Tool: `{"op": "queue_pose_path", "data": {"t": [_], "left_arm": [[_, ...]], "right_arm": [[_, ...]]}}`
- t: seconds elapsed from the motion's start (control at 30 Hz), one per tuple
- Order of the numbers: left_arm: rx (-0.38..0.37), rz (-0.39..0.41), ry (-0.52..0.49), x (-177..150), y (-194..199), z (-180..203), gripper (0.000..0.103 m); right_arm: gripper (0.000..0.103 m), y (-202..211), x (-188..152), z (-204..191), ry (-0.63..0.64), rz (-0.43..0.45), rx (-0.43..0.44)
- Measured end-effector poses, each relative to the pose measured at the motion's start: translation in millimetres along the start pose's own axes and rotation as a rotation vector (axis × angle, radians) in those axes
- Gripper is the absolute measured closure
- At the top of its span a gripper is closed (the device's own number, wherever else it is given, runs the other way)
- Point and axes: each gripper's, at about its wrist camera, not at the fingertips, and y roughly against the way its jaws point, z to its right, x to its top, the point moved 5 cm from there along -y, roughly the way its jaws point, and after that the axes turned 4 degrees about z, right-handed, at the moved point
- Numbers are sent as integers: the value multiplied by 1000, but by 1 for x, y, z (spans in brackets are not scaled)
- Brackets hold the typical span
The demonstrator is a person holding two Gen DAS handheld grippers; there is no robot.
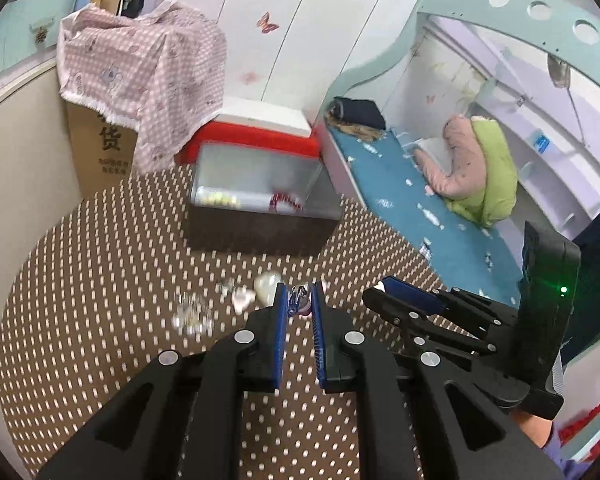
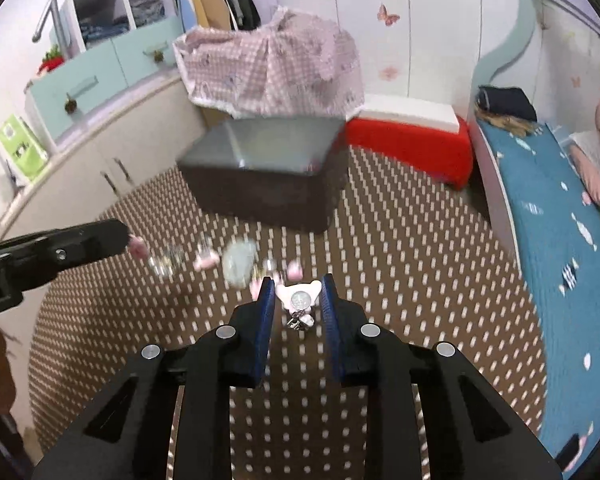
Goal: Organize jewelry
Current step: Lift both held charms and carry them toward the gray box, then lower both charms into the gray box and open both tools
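Pinching a small trinket [image 1: 300,300] in your left tongs [image 1: 299,305] and a pink charm [image 2: 299,300] in your right tongs [image 2: 298,300], you risk dropping either short of the dark box [image 2: 260,172] if your grip slackens.

Tabletop [image 2: 400,240]: brown with white dashes. Far box [image 2: 260,184]: dark grey. Far-right container [image 2: 412,144]: red, white lid. Draped cloth [image 2: 276,76]: pink-white check. Gripper pads [image 2: 266,320]: blue. Bed [image 2: 560,216] at right: teal.

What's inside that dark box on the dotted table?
In the left wrist view, the dark box shows a pale lining, a row of yellowish beads and a red-and-white beaded piece. The near wall hides the floor below them, and blur obscures finer detail.
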Motion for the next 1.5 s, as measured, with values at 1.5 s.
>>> {"op": "queue_pose_path", "data": {"t": [1.5], "left_arm": [[109, -157, 16, 63, -113, -55, 92]], "right_arm": [[78, -115, 87, -14, 35, -81, 46]]}}
